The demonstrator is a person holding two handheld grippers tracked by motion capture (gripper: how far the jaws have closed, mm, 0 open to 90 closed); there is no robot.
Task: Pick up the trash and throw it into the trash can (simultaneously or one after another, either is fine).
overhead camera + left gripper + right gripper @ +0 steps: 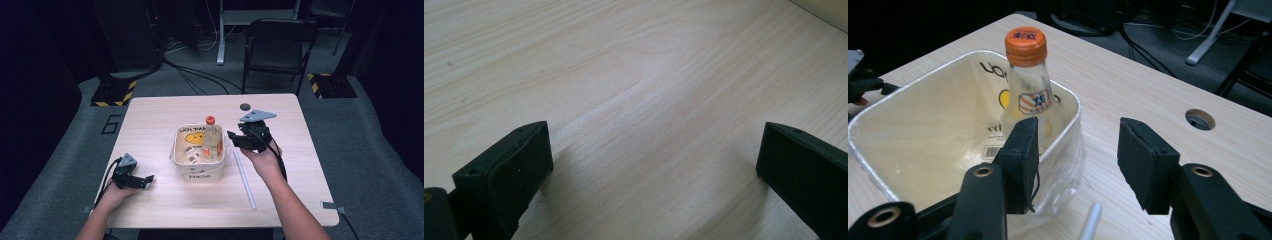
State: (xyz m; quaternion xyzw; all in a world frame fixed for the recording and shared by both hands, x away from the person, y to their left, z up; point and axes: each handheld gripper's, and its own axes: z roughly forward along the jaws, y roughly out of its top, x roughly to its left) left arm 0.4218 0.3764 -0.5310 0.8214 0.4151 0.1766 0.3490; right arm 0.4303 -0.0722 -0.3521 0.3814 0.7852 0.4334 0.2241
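Observation:
A clear bottle (213, 140) with an orange cap (1025, 46) stands inside a cream square tub (181, 172) at the table's middle. My right gripper (236, 138) hovers just right of the tub, open, with nothing between its jaws; in the right gripper view the right gripper (1078, 155) has one jaw over the tub's rim (1075, 107) and the other outside it. The left gripper (145, 180) rests low on the table at the front left, open and empty. In the left gripper view its jaws stand wide apart over bare wood (649, 100).
A thin white rod (244, 180) lies on the table right of the tub, pointing toward the front edge. A round cable hole (245, 106) sits near the far edge. A black folding chair (280, 50) stands beyond the table.

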